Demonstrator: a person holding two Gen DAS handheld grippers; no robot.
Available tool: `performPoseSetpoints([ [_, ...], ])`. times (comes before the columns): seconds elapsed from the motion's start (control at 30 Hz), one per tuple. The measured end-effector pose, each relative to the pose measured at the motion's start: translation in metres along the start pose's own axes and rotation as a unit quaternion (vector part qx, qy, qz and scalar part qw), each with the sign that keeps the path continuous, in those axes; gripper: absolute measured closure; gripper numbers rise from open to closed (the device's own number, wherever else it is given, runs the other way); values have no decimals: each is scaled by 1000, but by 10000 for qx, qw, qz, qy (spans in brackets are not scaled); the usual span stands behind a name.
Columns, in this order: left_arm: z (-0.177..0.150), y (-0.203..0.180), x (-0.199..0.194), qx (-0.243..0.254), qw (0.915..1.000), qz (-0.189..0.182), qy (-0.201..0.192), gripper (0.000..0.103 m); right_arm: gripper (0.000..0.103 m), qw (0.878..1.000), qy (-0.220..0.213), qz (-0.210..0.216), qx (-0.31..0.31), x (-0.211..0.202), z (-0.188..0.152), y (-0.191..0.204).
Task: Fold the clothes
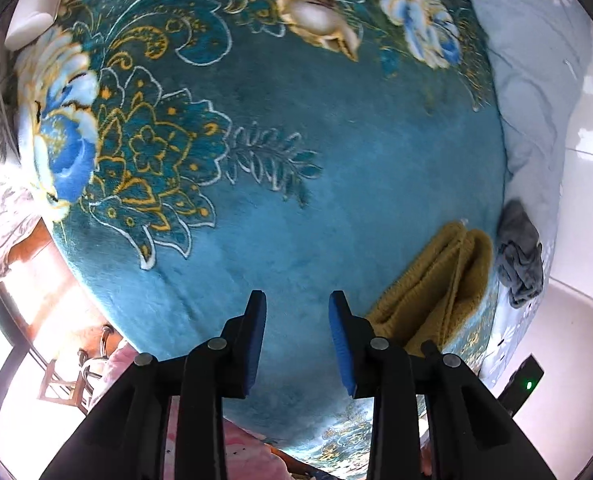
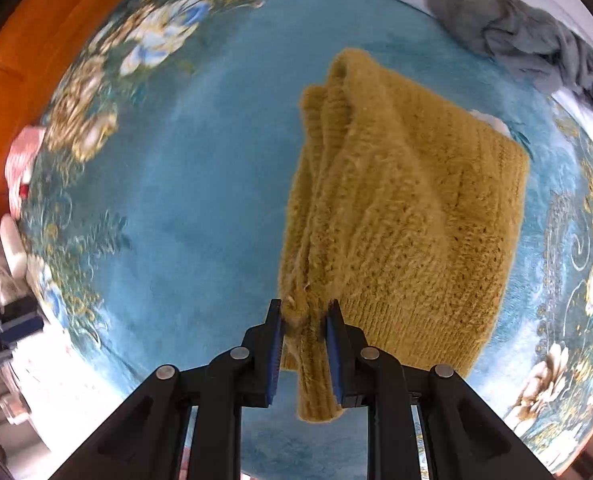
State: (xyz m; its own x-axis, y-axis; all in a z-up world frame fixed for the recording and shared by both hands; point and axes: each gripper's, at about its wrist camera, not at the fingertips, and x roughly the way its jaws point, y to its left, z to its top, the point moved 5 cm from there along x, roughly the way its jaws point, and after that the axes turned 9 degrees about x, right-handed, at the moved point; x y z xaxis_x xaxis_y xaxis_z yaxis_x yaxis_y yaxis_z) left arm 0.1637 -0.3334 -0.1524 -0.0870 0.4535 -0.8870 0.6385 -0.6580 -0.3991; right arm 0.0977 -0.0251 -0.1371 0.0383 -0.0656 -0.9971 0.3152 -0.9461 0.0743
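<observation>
A mustard-yellow knitted sweater lies folded on a teal floral blanket. My right gripper is shut on the sweater's near edge, with a ribbed cuff hanging down between the fingers. In the left wrist view the sweater lies to the right of my left gripper, which is open and empty above bare blanket, apart from the sweater.
A crumpled grey garment lies at the blanket's far right edge, also in the left wrist view. A pale blue sheet borders the blanket. Wooden floor and pink fabric lie on the left.
</observation>
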Motion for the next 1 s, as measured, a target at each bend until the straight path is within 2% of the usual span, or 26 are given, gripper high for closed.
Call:
performPoseSetpoints([
  [0.13, 8, -9, 8, 96, 9999, -75, 98, 70, 81, 9997, 108, -163, -175, 7, -4, 5],
  [0.43, 13, -52, 26, 618, 9974, -104, 347, 70, 77, 9997, 209, -81, 53, 6, 8, -3],
  [0.53, 16, -60, 30, 678, 9971, -114, 341, 64, 71, 9995, 130, 173, 220, -3, 13, -7],
  [0.6, 18, -69, 33, 733, 9967, -125, 334, 63, 58, 9987, 19, 386, 334, -15, 16, -12],
  [0.63, 20, -74, 36, 783, 9962, -148, 343, 63, 57, 9983, -59, 433, 381, -22, 18, -16],
  [0.8, 28, -110, 54, 1087, 9927, -333, 399, 61, 54, 9946, -418, 301, 901, -55, 18, -61],
  [0.9, 33, -144, 65, 1354, 9882, -590, 396, 54, 52, 9892, -512, 181, 1365, -68, 10, -100],
  [1.0, 37, -188, 78, 1829, 9790, -826, 354, 42, 52, 9794, -428, 44, 1971, -71, -7, -144],
])
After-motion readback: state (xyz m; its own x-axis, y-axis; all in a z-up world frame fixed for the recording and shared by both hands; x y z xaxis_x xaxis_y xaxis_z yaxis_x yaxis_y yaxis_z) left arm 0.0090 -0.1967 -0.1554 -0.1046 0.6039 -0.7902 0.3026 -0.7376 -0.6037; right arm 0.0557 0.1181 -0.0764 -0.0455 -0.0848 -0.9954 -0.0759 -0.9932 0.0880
